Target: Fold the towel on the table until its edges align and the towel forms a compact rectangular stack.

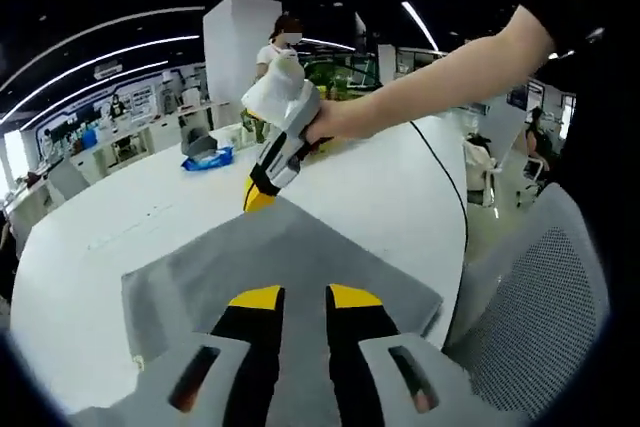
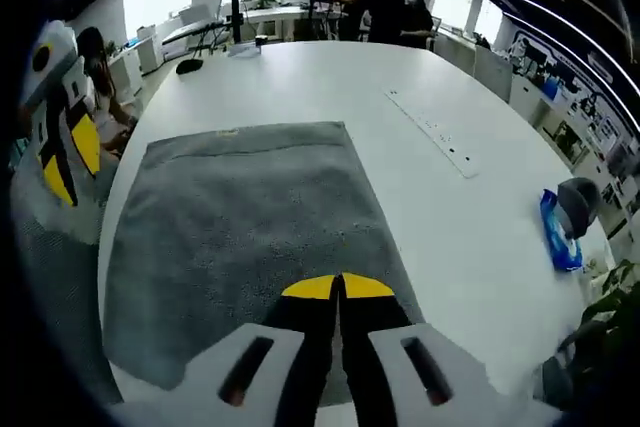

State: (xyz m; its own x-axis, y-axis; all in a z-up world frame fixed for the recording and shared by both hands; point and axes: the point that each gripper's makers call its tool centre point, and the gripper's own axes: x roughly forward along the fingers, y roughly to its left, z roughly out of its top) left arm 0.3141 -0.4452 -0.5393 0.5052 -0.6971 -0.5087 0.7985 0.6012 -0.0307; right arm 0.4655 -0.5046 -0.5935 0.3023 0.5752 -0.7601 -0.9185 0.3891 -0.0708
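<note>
In the left gripper view, the left gripper (image 1: 304, 297) is showing its yellow-tipped jaws standing slightly apart, with grey cloth visible through the gap; whether they are pinching the cloth I cannot tell. They are sitting over the near edge of the grey towel (image 1: 300, 252), which is lying flat on the white table (image 1: 150, 212). At the towel's far corner the right gripper (image 1: 260, 195) is pointing its yellow tip down at the cloth, with a person's hand (image 1: 335, 122) wrapping around its body.

In the right gripper view, the right gripper (image 2: 338, 288) is holding its jaws pressed together, tips resting at the near edge of the towel (image 2: 240, 217); a grip on the cloth cannot be confirmed. The towel is spreading away across the table (image 2: 400, 147), one layer, with its far edge lying straight. The left gripper (image 2: 62, 152) is hanging at the towel's left side.

Farther off, a blue packet (image 2: 558, 232) is resting near the table's edge, and a mesh chair (image 1: 540, 297) is standing beside the table.
</note>
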